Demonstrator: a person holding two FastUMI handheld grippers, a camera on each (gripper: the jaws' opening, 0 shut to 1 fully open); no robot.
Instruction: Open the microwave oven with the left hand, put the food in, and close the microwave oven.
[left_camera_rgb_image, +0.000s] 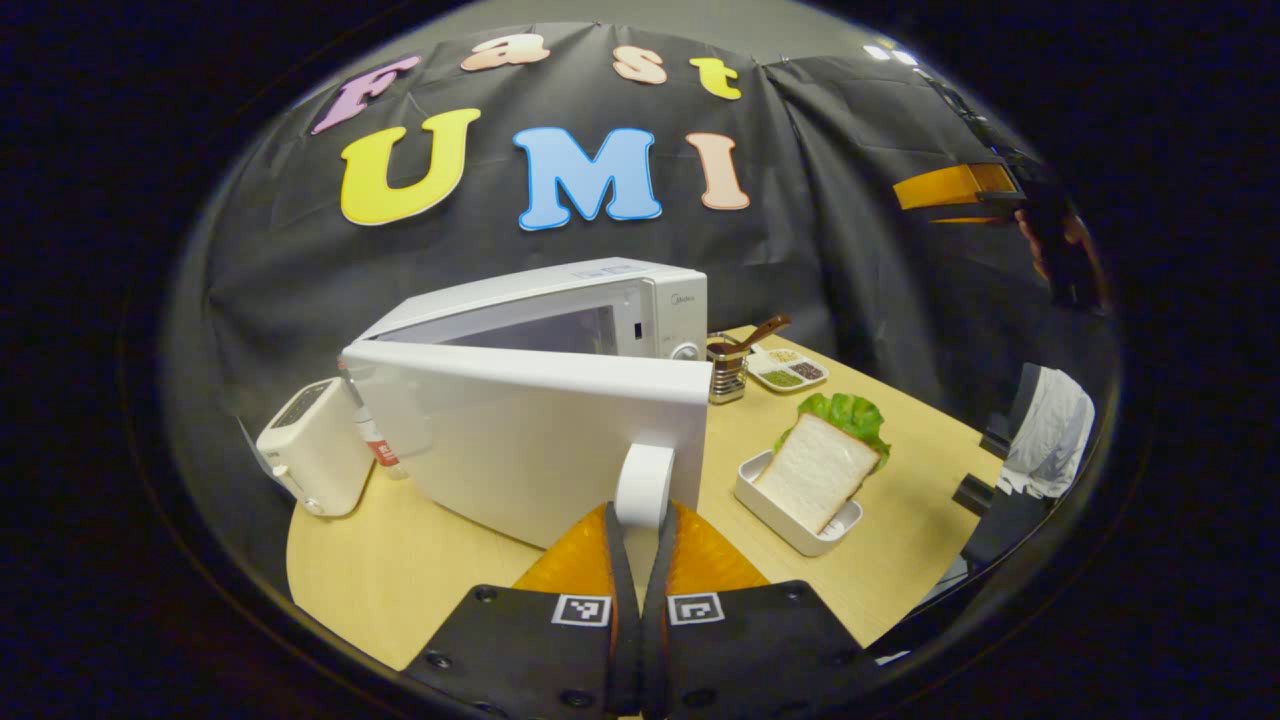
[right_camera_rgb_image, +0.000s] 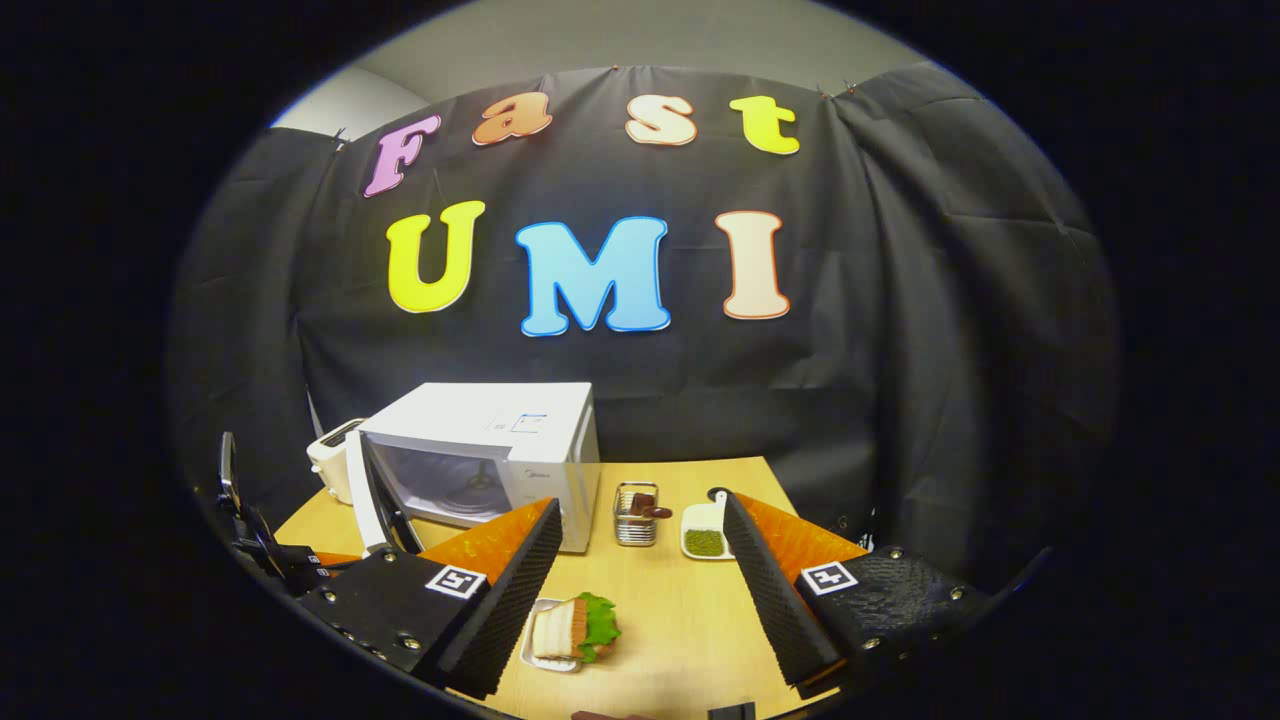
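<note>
The white microwave (left_camera_rgb_image: 560, 310) stands at the back of the wooden table (left_camera_rgb_image: 420, 560) with its door (left_camera_rgb_image: 530, 440) swung wide open toward me. My left gripper (left_camera_rgb_image: 640, 515) is shut on the white door handle (left_camera_rgb_image: 645, 480). The food, a bread slice with lettuce (left_camera_rgb_image: 820, 465), leans in a white tray (left_camera_rgb_image: 790, 530) right of the door. In the right gripper view the sandwich (right_camera_rgb_image: 575, 630) lies below and between the fingers of my open right gripper (right_camera_rgb_image: 642, 502), which hovers above the table, holding nothing. The open microwave (right_camera_rgb_image: 480, 450) is to its front left. The right gripper (left_camera_rgb_image: 955, 185) also shows high at the right, held by a hand.
A white toaster (left_camera_rgb_image: 315, 455) sits left of the microwave. A metal utensil holder (left_camera_rgb_image: 728, 375) and a divided condiment dish (left_camera_rgb_image: 785, 370) stand to the microwave's right, near the back edge. Bare tabletop lies in front of the tray. Black cloth walls close the booth.
</note>
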